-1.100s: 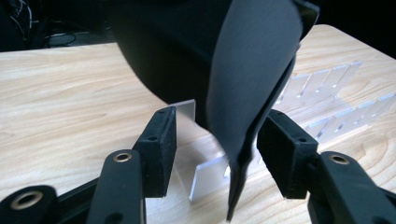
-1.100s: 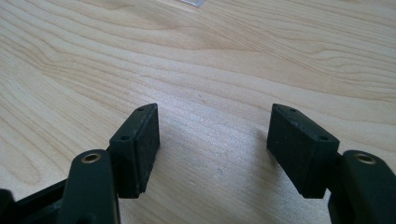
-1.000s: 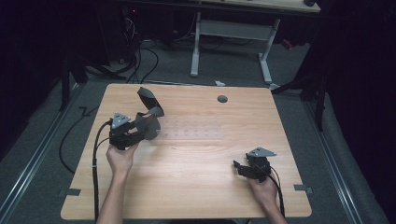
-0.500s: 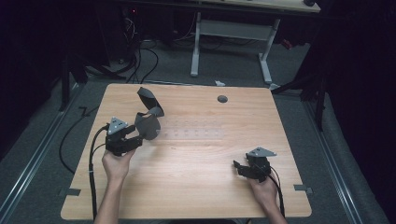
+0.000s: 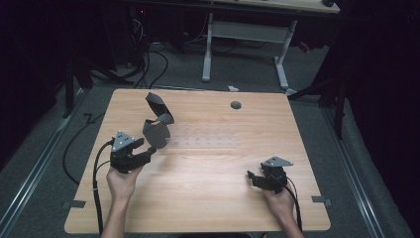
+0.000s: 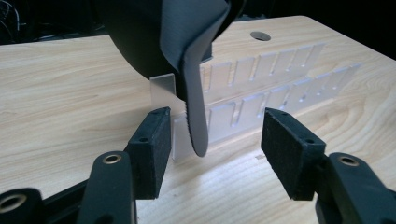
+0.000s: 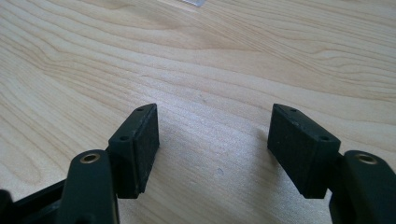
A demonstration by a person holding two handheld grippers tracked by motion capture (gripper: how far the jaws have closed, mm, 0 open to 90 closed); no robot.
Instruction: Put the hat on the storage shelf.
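Observation:
A dark grey flexible sheet (image 5: 157, 130) stands curled at the left end of a clear slotted rack (image 5: 208, 141) on the wooden table (image 5: 208, 203); a second dark flap (image 5: 156, 103) rises behind it. In the left gripper view the sheet's lower edge (image 6: 196, 116) hangs in front of the rack (image 6: 266, 93), just beyond and between the jaws. My left gripper (image 5: 146, 150) (image 6: 215, 144) is open, close to the sheet and not gripping it. My right gripper (image 5: 252, 178) (image 7: 215, 140) is open over bare wood near the front right.
A round cable hole (image 5: 236, 105) sits near the table's far edge. Behind the table stand a white desk frame (image 5: 242, 34) and loose cables (image 5: 143, 59) on the floor. A black cable (image 5: 96, 188) trails from the left gripper off the near edge.
My left gripper has drawn back toward the person, away from the dark sheet, which stays standing in the rack. The right gripper has not moved.

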